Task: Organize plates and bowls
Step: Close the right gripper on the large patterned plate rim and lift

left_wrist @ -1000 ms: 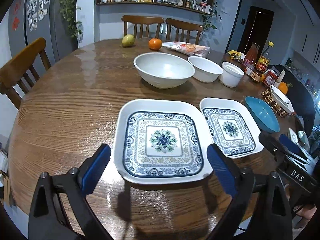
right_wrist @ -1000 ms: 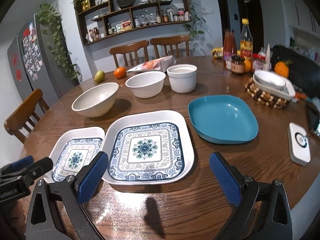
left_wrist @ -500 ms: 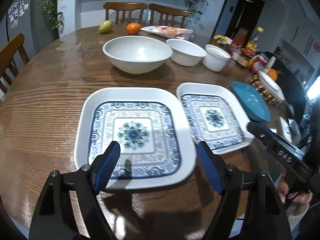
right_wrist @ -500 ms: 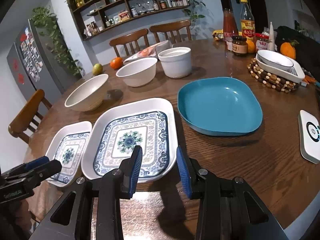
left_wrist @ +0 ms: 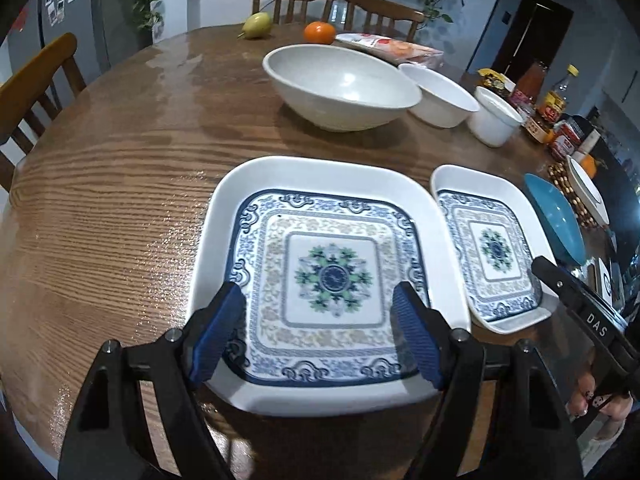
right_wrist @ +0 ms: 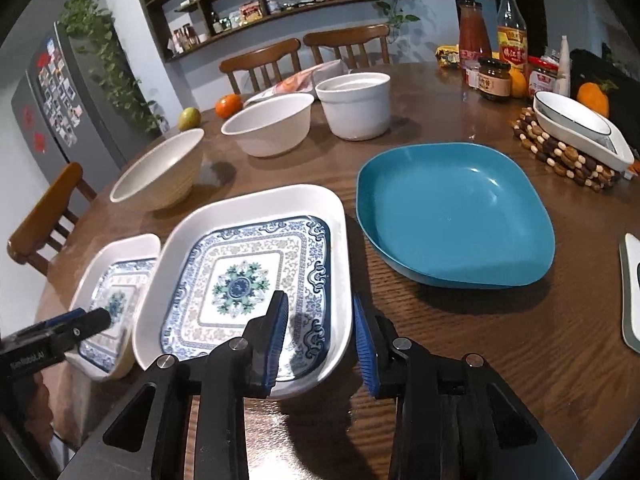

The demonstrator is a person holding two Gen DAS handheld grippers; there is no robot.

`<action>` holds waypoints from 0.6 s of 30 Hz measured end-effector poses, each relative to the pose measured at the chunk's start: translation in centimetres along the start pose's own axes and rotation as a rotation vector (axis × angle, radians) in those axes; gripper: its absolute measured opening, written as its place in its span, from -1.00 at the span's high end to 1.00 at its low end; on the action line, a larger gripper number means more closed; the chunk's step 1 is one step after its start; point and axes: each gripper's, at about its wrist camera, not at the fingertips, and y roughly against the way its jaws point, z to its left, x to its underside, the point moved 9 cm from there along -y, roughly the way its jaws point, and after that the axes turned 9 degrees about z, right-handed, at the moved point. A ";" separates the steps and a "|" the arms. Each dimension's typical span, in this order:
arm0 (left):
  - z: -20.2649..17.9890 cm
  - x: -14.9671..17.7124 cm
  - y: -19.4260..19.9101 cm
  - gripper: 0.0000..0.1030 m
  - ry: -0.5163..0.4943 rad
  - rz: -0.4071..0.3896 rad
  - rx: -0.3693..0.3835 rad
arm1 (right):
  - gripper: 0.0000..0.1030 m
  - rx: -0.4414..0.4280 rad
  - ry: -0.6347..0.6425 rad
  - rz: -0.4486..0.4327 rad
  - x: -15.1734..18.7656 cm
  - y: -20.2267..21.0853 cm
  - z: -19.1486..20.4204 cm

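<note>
Two white square plates with blue patterns lie side by side on the round wooden table. In the left wrist view my left gripper (left_wrist: 318, 334) is open over the near part of the left patterned plate (left_wrist: 320, 272); the right patterned plate (left_wrist: 490, 244) lies beside it. In the right wrist view my right gripper (right_wrist: 320, 334) has narrowed around the near right rim of the right patterned plate (right_wrist: 244, 276), one finger inside, one outside; contact is unclear. A teal plate (right_wrist: 456, 212) lies to its right. Three white bowls (right_wrist: 160, 172) (right_wrist: 272, 124) (right_wrist: 356, 104) stand behind.
A white dish (right_wrist: 580, 128) on a beaded trivet, sauce bottles and jars (right_wrist: 508, 40) crowd the far right. An orange (left_wrist: 319, 32), a pear (left_wrist: 257, 24) and a food packet lie at the back. Wooden chairs (left_wrist: 36, 76) ring the table. A white device (right_wrist: 632, 292) lies at right.
Both grippers moved forward and down to the plates. The right gripper's jaws narrowed from wide open to straddle its plate's rim. The left gripper's jaws narrowed somewhat over its plate.
</note>
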 end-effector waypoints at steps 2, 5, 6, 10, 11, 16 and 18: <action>0.3 -0.1 0.0 -0.50 0.008 -0.001 0.004 | 0.34 0.026 0.017 -0.006 0.0 0.0 0.0; 0.8 -0.4 0.0 -0.51 0.015 -0.008 -0.013 | 0.34 0.034 0.034 -0.009 0.0 0.0 0.1; 1.0 -0.5 0.0 -0.51 0.018 -0.013 -0.023 | 0.34 0.044 0.048 -0.009 0.1 0.0 0.2; 2.1 -1.0 -0.1 -0.51 0.035 -0.035 -0.063 | 0.34 0.096 0.103 -0.014 0.4 0.0 0.6; 2.2 -1.1 -0.1 -0.51 0.039 -0.038 -0.070 | 0.34 0.104 0.111 -0.015 0.4 0.0 0.6; 2.9 -1.7 0.0 -0.51 0.060 -0.048 -0.088 | 0.34 0.109 0.131 -0.020 0.9 0.3 0.9; 3.0 -1.9 -0.1 -0.51 0.062 -0.048 -0.091 | 0.34 0.114 0.147 -0.025 1.1 0.5 1.0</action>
